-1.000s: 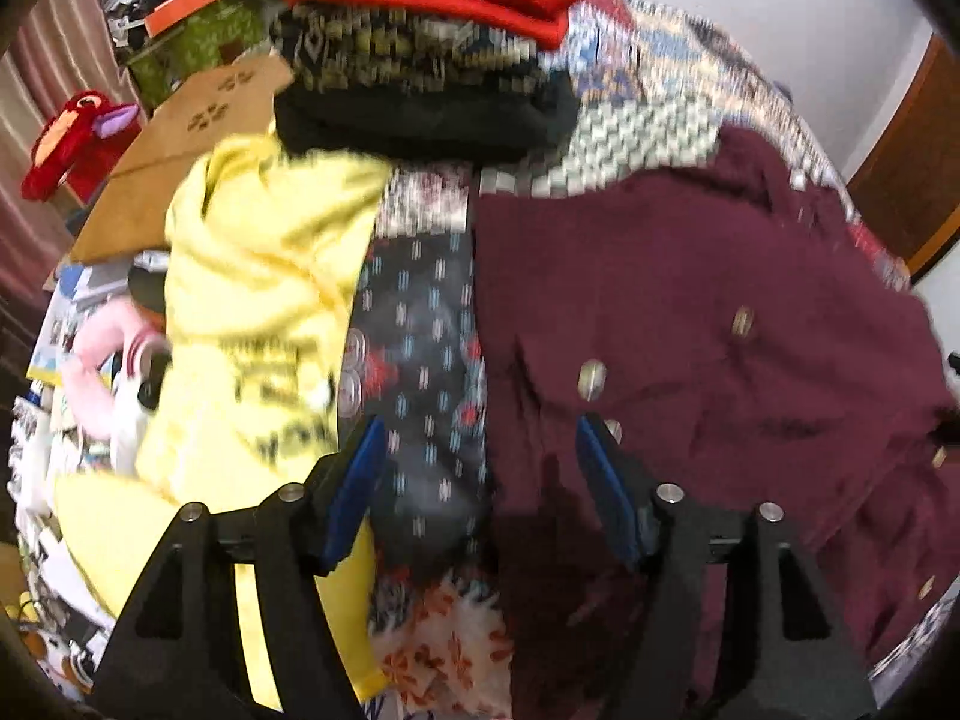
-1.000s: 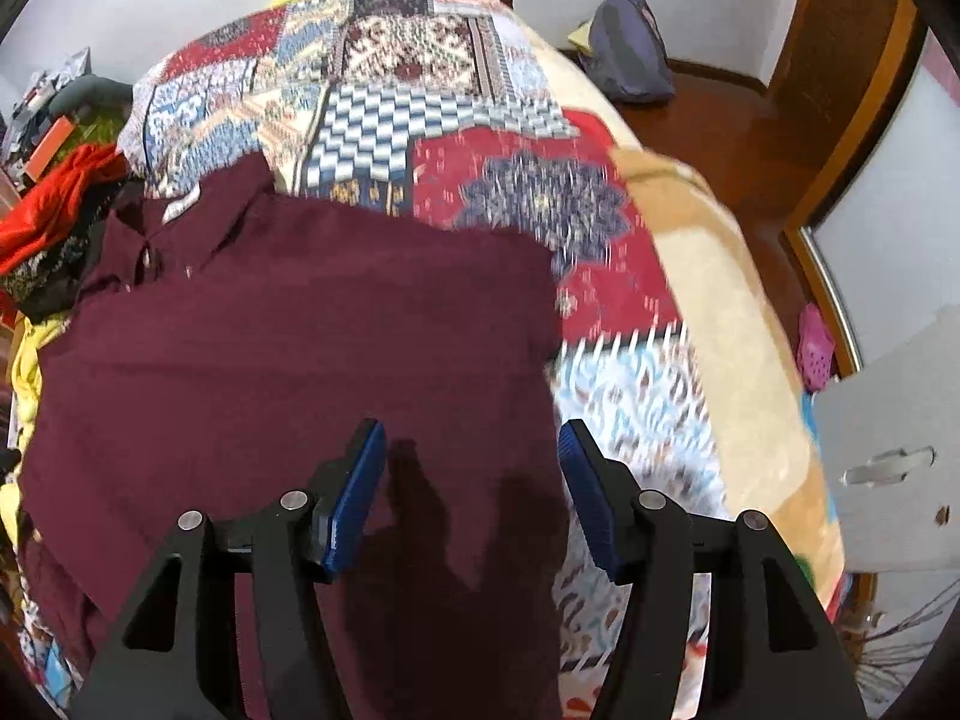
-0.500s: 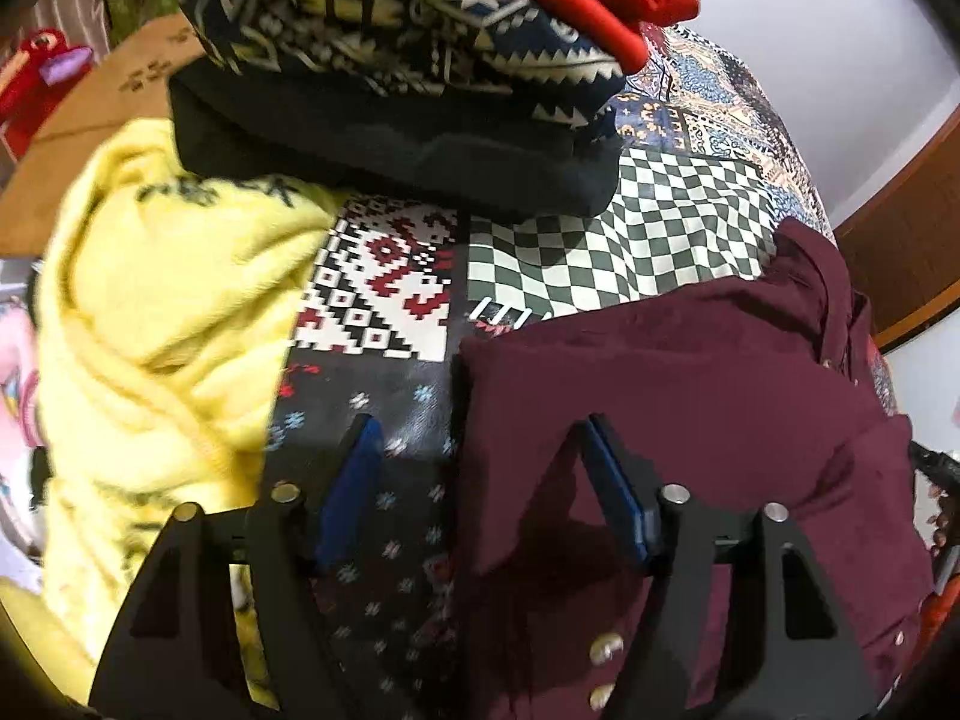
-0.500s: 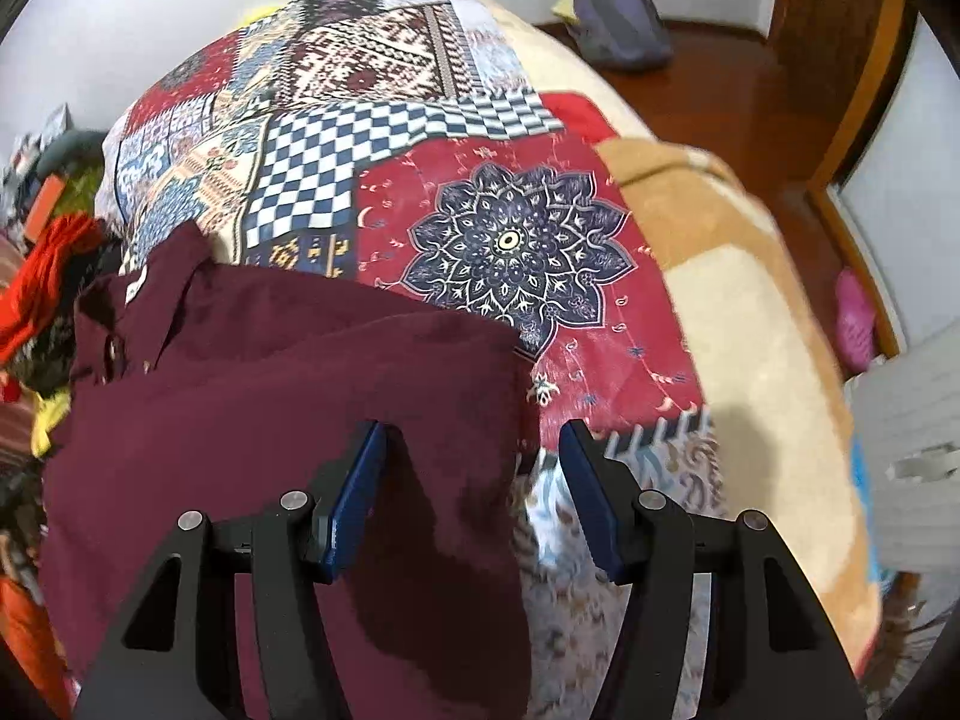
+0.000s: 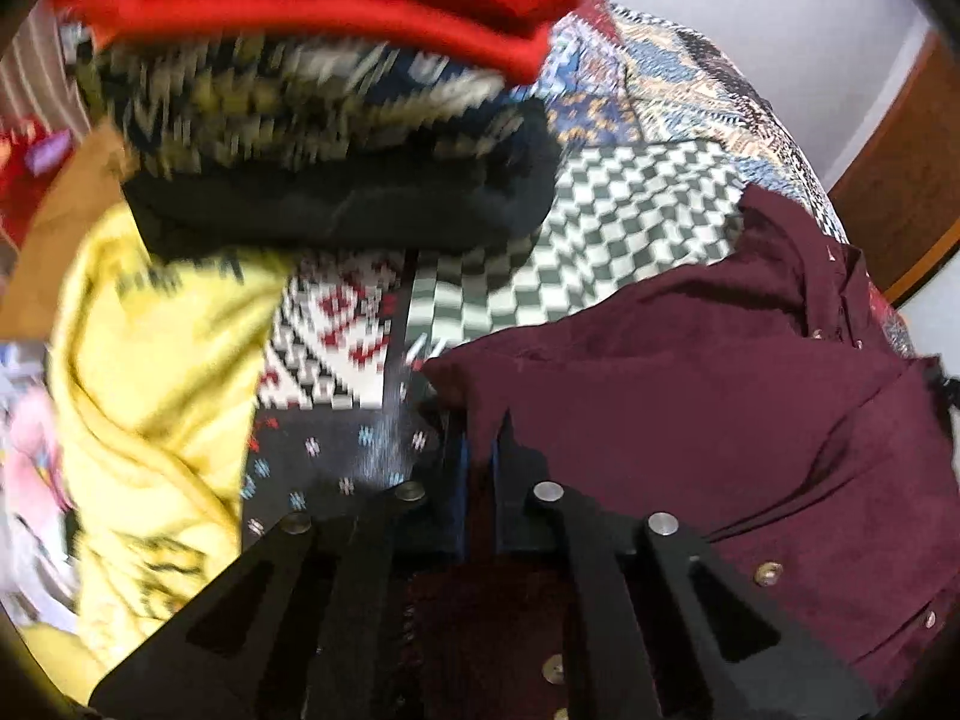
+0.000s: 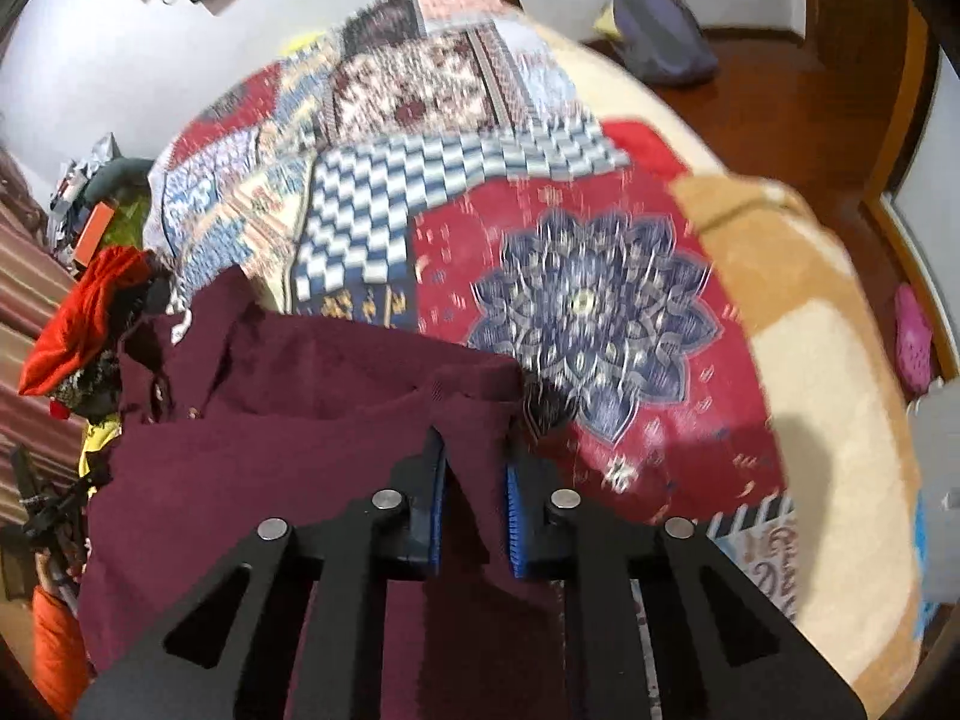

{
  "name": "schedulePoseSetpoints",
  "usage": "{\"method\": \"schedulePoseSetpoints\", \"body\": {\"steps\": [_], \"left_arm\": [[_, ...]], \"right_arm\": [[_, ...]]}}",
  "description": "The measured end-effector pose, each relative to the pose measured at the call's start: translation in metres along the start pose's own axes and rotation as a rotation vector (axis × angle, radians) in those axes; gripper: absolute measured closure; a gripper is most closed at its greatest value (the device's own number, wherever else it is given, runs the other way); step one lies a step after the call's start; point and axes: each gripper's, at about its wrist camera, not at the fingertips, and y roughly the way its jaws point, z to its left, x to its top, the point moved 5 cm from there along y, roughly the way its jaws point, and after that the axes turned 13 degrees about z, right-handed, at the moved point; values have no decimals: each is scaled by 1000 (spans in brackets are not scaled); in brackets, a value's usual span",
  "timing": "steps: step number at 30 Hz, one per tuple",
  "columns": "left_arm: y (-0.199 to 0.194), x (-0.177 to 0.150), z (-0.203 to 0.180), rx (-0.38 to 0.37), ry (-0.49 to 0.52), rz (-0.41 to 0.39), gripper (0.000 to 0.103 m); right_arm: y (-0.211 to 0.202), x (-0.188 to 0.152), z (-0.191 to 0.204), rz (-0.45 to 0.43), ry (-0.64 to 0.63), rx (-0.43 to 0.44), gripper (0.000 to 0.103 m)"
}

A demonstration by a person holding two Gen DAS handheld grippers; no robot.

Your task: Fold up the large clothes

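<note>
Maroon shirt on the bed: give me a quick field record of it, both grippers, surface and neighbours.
garment: maroon button-up shirt, spread flat
surface: patchwork quilt on a bed
left gripper: shut on the shirt's edge
right gripper: closing, shirt fabric between its blue pads
beside shirt: yellow printed garment
stack: red folded garment over a patterned one and a black one
fold: not yet made

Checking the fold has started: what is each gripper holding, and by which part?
Both hold the maroon button-up shirt: left gripper shut on its left corner, right gripper closing on its right corner.
</note>
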Motion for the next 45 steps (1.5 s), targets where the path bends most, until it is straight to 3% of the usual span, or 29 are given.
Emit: {"method": "schedulePoseSetpoints", "body": {"steps": [6, 10, 18, 25, 31, 33, 36, 40, 42, 45], "left_arm": [[-42, 34, -28, 18, 48, -98, 101], [-48, 63, -48, 31, 81, -131, 101], [3, 102, -53, 55, 48, -64, 101], [35, 100, -40, 41, 7, 12, 97], [30, 90, -38, 67, 9, 37, 89], [22, 84, -40, 74, 21, 31, 80], [0, 72, -43, 76, 31, 4, 67], [-33, 56, -47, 69, 45, -38, 60], [-51, 47, -46, 68, 44, -63, 43], [-82, 27, -44, 71, 53, -104, 39]], "right_arm": [[-38, 20, 11, -113, -68, -112, 91], [-46, 43, 5, -134, -94, -160, 91], [-16, 78, -15, -108, -60, -238, 91], [6, 74, -23, -71, -83, -305, 85], [-9, 67, -14, -76, -132, -420, 80], [-18, 62, -8, -80, -151, -436, 77], [-36, 52, 3, -105, -176, -424, 71], [-64, 33, 23, -154, -205, -393, 60], [-79, 22, 33, -177, -217, -382, 55], [-100, 6, 44, -202, -219, -355, 35]]}}
